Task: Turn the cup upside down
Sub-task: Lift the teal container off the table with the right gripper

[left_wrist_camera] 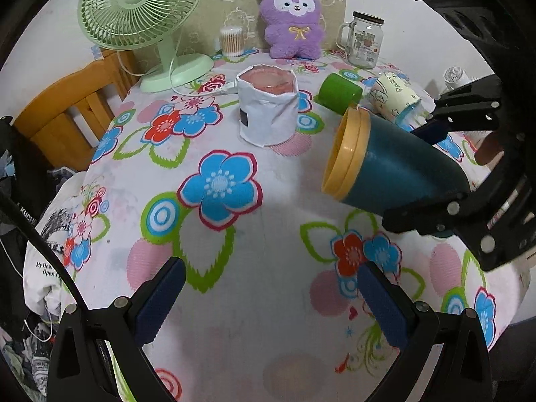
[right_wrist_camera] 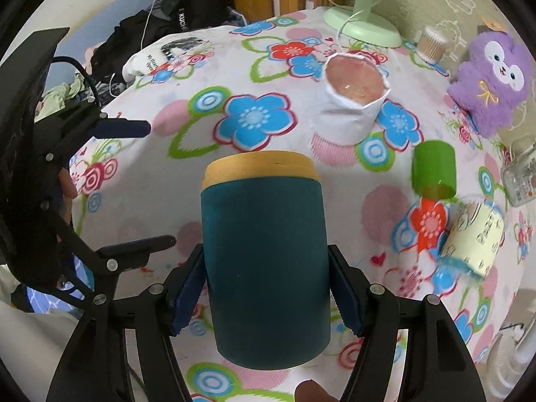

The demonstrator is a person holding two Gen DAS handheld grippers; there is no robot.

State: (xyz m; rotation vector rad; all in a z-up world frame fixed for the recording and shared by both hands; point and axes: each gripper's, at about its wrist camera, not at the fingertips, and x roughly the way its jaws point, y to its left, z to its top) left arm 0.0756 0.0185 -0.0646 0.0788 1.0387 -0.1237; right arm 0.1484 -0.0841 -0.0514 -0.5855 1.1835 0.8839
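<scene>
The dark teal cup with a yellow rim [right_wrist_camera: 266, 261] is clamped between the blue pads of my right gripper [right_wrist_camera: 268, 293], held above the flowered tablecloth. In the left wrist view the cup [left_wrist_camera: 398, 164] lies tilted on its side in the air, its yellow mouth pointing left, with the right gripper [left_wrist_camera: 442, 164] shut on its base end. My left gripper [left_wrist_camera: 271, 298] is open and empty above the cloth, to the left of the cup; it also shows at the left of the right wrist view [right_wrist_camera: 147, 184].
On the table stand a white pot with a pink inside [left_wrist_camera: 268, 107], a green cup on its side [left_wrist_camera: 340, 92], a cream paper cup on its side [left_wrist_camera: 395, 95], a glass jar mug [left_wrist_camera: 363, 40], a purple plush [left_wrist_camera: 294, 20], a green fan [left_wrist_camera: 144, 13] and a cotton-swab tub [left_wrist_camera: 231, 41]. A wooden chair [left_wrist_camera: 67, 114] stands at left.
</scene>
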